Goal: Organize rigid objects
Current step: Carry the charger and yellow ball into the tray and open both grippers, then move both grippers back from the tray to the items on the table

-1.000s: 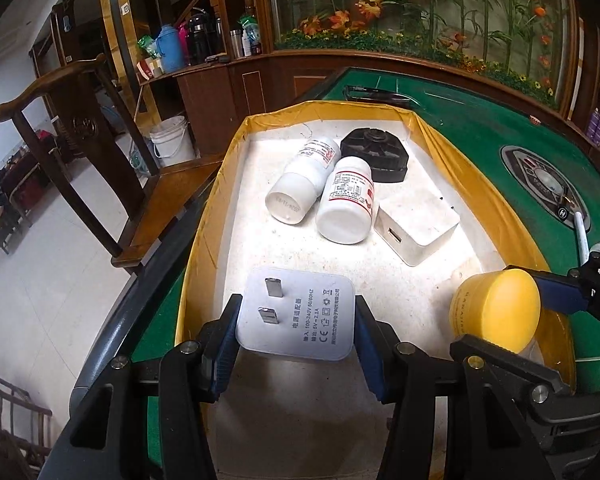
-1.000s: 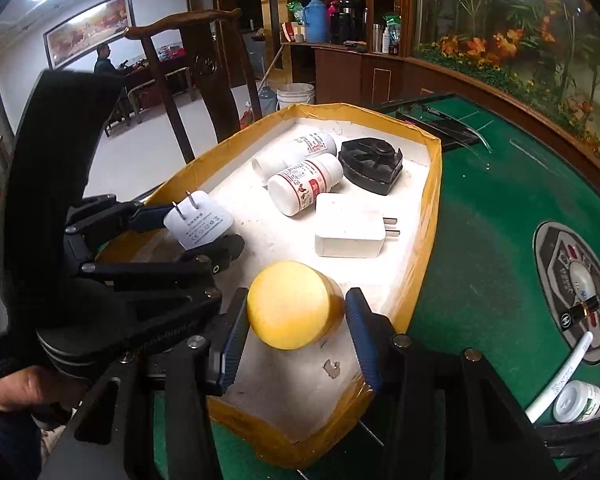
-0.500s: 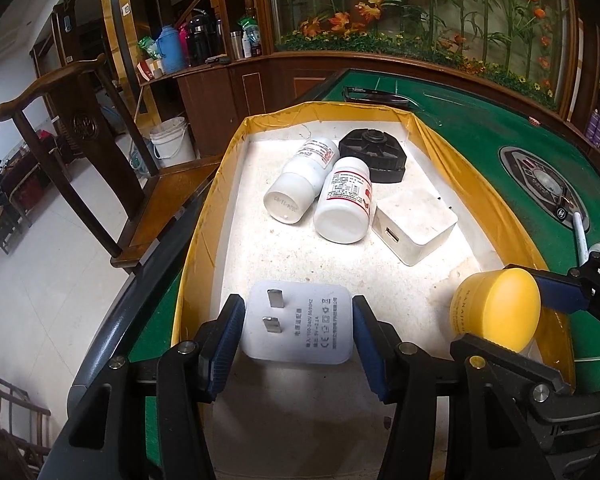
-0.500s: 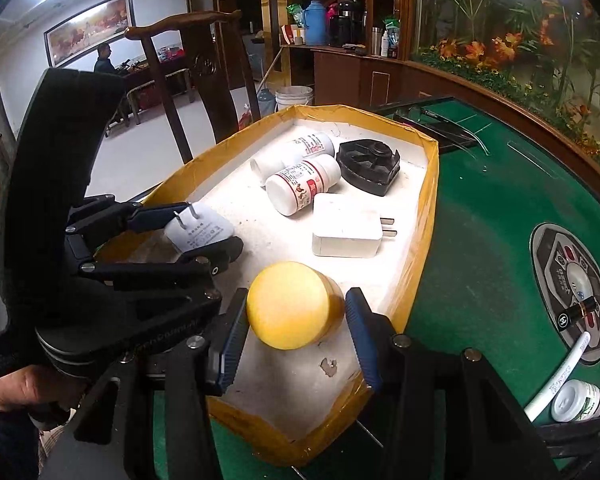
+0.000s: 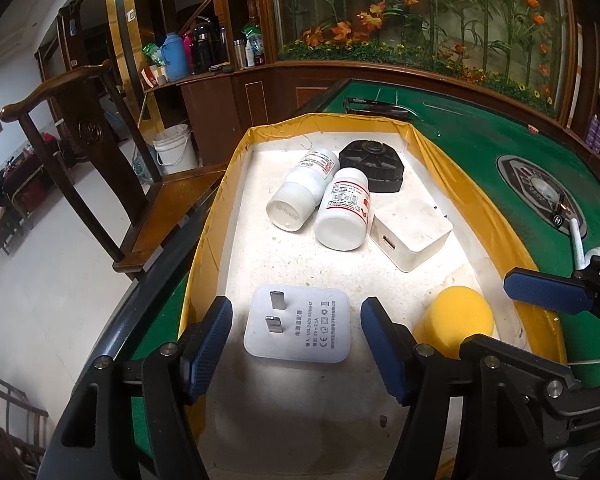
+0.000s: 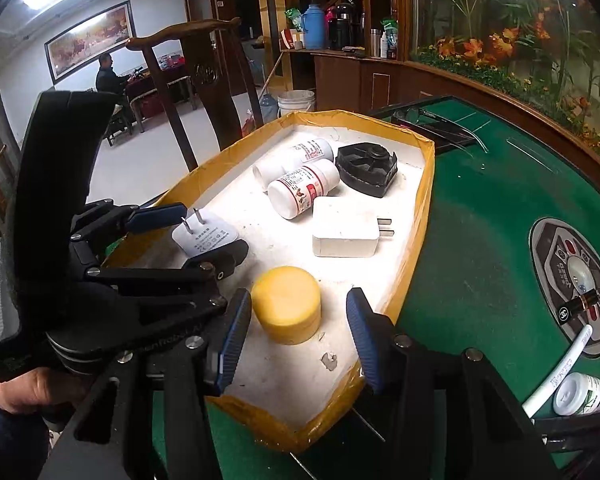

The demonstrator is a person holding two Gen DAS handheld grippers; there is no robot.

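Between the blue pads of my left tongs [image 5: 296,344] lies a flat white plug adapter [image 5: 297,323], prongs up, on the white floor of a tray [image 5: 440,152] with yellow taped walls. These tongs have just been opening; a gap shows on both sides of the adapter, so the pads no longer press on it. My right tongs [image 6: 296,340] stand open around a yellow round jar [image 6: 287,304], which sits upright on the tray floor just beside the left pad, with a clear gap to the right pad. Farther back in the tray, two white bottles [image 5: 342,210] lie on their sides, touching each other; a black ribbed cap [image 5: 371,165] rests behind them and a white cube charger [image 5: 412,230] just beside them. A green tabletop [image 6: 480,240] carries the tray. At its near right edge lie a white tube [image 6: 560,372] and a small white bottle [image 6: 582,394]. A wooden chair [image 5: 84,128] stands to the left.
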